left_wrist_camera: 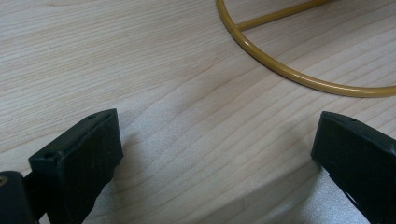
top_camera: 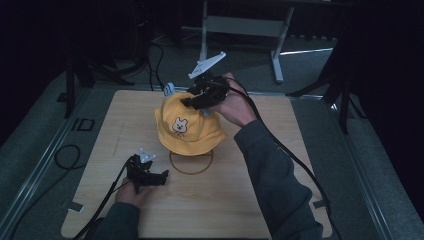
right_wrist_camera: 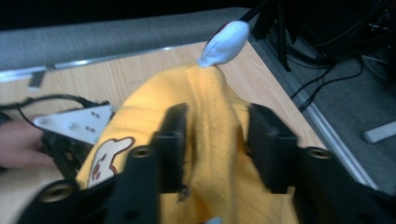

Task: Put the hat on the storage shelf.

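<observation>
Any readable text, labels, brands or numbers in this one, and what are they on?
"ID": dark marking on the grey floor left of the table; reading uncertain.
The yellow hat carries a cartoon bear patch, a picture with no lettering.
Nothing else readable.

Your left hand-held gripper [left_wrist_camera: 219, 163] holds its jaws wide apart over the wooden surface [left_wrist_camera: 140, 60], near the yellow wire ring [left_wrist_camera: 299, 77].
</observation>
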### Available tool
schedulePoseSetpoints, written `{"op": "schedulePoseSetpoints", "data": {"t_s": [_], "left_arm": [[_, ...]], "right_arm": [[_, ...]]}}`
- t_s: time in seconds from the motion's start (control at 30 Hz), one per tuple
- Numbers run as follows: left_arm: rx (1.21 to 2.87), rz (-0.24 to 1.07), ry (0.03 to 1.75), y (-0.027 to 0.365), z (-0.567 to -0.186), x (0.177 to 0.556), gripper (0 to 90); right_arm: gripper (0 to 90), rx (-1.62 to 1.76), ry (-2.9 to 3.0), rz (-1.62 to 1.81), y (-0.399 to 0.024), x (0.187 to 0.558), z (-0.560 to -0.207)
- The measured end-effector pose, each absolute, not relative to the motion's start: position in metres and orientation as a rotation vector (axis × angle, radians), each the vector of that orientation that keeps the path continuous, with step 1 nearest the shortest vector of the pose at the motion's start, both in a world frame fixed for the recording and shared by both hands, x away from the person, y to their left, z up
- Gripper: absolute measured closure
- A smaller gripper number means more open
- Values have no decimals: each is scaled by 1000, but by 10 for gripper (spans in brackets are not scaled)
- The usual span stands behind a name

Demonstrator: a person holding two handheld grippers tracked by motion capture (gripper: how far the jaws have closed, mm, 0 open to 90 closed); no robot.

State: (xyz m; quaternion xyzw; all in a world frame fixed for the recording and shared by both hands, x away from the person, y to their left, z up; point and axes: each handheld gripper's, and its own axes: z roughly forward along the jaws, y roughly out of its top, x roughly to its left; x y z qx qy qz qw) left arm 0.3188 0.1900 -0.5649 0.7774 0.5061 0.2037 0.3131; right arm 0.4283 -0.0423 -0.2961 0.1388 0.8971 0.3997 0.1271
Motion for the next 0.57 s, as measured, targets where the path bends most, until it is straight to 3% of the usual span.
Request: {"op": "schedulePoseSetpoints", "data": {"t_s": [0.07,0.2,0.57], "left_arm": [[2049,537,1335,190,-565,319,19],[2049,537,1335,190,-565,319,19],[2049,538,1336,190,-565,319,19]], "right_arm": [[428,420,2622,1183,-45,428,-294],[338,463,2585,1201,-51,423,-288],[304,524,2507,1204,-79,412,-281]]}}
